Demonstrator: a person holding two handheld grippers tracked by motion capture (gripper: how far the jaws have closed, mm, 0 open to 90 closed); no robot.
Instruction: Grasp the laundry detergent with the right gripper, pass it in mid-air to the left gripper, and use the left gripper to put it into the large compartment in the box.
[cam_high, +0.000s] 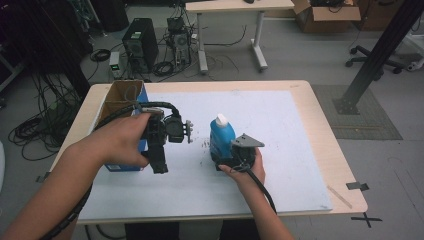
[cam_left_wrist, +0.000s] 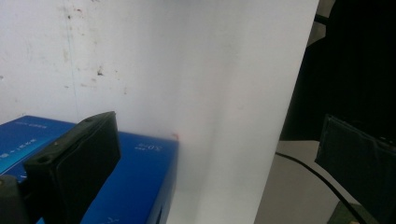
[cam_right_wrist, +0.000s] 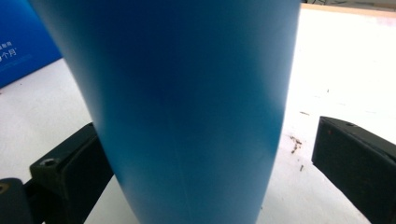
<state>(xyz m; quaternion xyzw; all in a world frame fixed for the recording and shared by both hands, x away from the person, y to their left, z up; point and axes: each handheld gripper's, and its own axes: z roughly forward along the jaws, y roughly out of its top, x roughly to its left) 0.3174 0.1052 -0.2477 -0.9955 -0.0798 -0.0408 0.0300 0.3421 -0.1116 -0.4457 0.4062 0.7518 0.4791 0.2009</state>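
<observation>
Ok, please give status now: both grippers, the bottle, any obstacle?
Right gripper open around upright blue plastic bottle; right jaw apart from it. Left gripper open, empty, over open blue cardboard box. Nothing in the way.

A sheet (cam_high: 280, 130) lies on the table (cam_high: 325, 125) and covers most of its top. A bottle (cam_high: 221, 137) stands upright near the middle of the sheet. A box (cam_high: 120, 100) sits at the sheet's left edge, well left of the bottle. The right gripper (cam_high: 235, 159) is just before the bottle, jaws either side of it. The left gripper (cam_high: 159, 165) hangs between box and bottle.
</observation>
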